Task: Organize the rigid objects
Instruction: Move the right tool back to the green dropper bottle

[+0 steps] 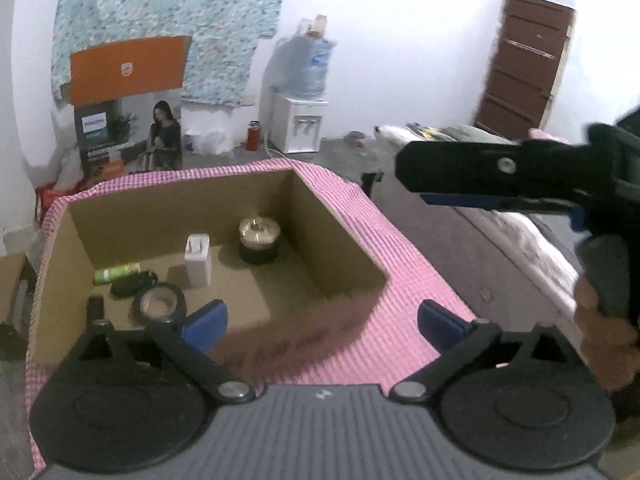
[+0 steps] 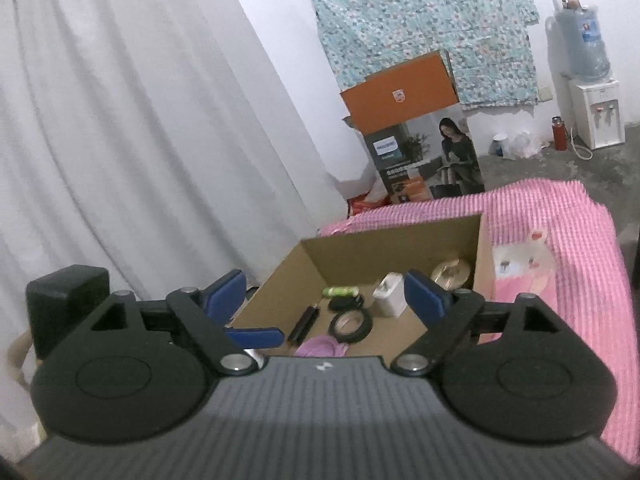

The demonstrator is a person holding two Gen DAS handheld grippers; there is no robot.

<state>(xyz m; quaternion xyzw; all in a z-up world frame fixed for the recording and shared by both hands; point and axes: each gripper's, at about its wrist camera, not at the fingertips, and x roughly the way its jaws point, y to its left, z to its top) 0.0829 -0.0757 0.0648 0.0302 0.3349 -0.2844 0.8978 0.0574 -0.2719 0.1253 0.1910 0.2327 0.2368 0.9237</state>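
Cardboard box holding black tape roll, ahead of and below left gripper; right gripper farther back; both released, empty.

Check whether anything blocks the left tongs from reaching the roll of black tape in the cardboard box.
Nothing visible does. The left tongs are open and empty above the near edge of the cardboard box, whose top is open. The roll of black tape lies flat on the box floor with nothing on top; a dark object lies just behind it.
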